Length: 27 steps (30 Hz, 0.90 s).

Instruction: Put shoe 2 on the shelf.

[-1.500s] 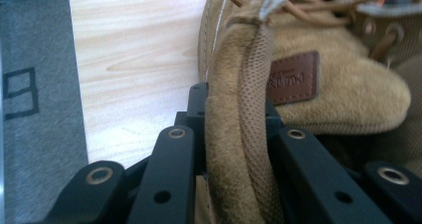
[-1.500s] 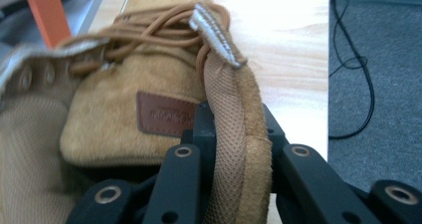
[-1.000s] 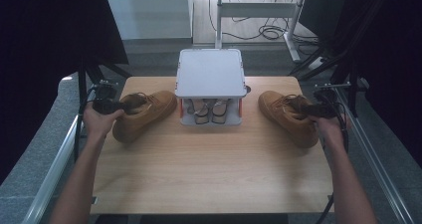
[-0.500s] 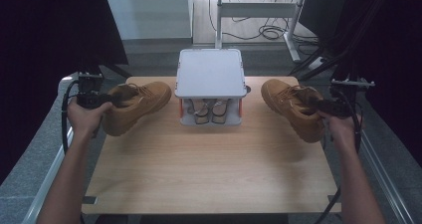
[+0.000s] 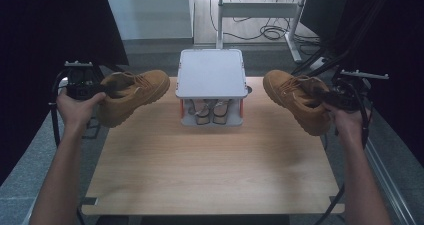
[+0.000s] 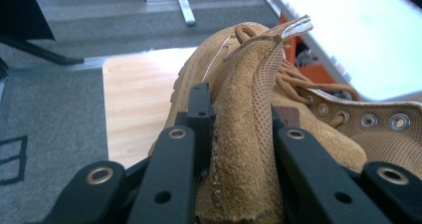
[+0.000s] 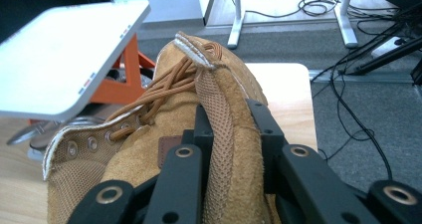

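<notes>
Both boots lifted off the table since a second ago

Left boot [image 5: 131, 95] and right boot [image 5: 299, 99] sat on the wooden table [image 5: 210, 170] a second ago, beside the rack; now both hang in the air, raised and pulled outward toward the table's side edges. Rack has not moved.

Left gripper [image 5: 102, 89]: jaws clenched on the left boot's collar wall; the left gripper view shows tan suede and mesh lining pinched between the two black jaws, one outside the boot and one inside. Boot toe points toward the rack, heel end at the person's left hand [image 5: 76, 109]. Boot hangs over the table's left edge, tilted, toe higher.

Right gripper [image 5: 327, 98]: same grip, jaws clamped on the right boot's collar, suede outside, mesh inside, laces [image 7: 164, 92] and eyelets visible to the left in the right gripper view. Right hand [image 5: 347, 121] holds the gripper beyond the table's right edge; boot toe points inward and away from the person.

White-topped rack [image 5: 211, 74] with orange legs stands at the table's far middle, between the boots, apart from both. A pair of shoes [image 5: 212, 111] sits on its lower shelf.
</notes>
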### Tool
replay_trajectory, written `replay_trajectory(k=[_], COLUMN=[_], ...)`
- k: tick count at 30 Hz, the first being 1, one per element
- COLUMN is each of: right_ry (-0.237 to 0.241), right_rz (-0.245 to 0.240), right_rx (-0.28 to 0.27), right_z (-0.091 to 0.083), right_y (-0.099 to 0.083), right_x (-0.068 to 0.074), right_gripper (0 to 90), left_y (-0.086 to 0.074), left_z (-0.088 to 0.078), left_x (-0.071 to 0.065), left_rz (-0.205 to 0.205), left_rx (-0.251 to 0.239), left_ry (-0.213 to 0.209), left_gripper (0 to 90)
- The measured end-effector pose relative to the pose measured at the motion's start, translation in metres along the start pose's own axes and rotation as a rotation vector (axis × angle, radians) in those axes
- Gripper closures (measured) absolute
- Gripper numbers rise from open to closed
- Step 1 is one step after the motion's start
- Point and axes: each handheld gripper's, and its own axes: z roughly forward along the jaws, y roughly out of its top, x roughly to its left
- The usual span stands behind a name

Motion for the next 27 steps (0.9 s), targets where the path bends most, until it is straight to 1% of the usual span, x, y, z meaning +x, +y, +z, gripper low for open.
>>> replay_trajectory(k=[3, 7, 13, 15, 19, 22, 24, 27], right_ry=[0.0, -0.008, -0.013, -0.009, 0.002, 0.001, 0.001, 0.003], right_rz=[0.009, 0.011, 0.009, 0.012, 0.024, 0.021, 0.021, 0.027], right_rx=[-0.021, -0.05, -0.081, -0.091, -0.11, -0.119, -0.127, -0.139], right_z=[-0.002, -0.007, -0.012, -0.014, -0.017, -0.016, -0.015, -0.012], right_y=[0.004, 0.011, 0.02, 0.023, 0.032, 0.039, 0.044, 0.051], right_x=[0.001, 0.005, 0.013, 0.015, 0.021, 0.027, 0.034, 0.041], right_gripper=[77.7, 77.7, 77.7, 77.6, 77.6, 77.5, 77.4, 77.3], left_y=[0.008, 0.016, 0.025, 0.028, 0.037, 0.044, 0.049, 0.056], left_z=[-0.005, -0.011, -0.017, -0.019, -0.02, -0.018, -0.018, -0.015], left_x=[-0.001, -0.004, -0.01, -0.011, -0.014, -0.022, -0.029, -0.036], left_rz=[-0.005, -0.004, 0.003, -0.002, -0.011, -0.011, -0.008, -0.02], left_rx=[-0.027, -0.05, -0.105, -0.117, -0.125, -0.131, -0.136, -0.144], left_ry=[-0.006, -0.008, 0.002, 0.003, -0.012, -0.018, -0.025, -0.046], left_gripper=[76.8, 76.8, 76.8, 76.8, 76.7, 76.7, 76.6, 76.5])
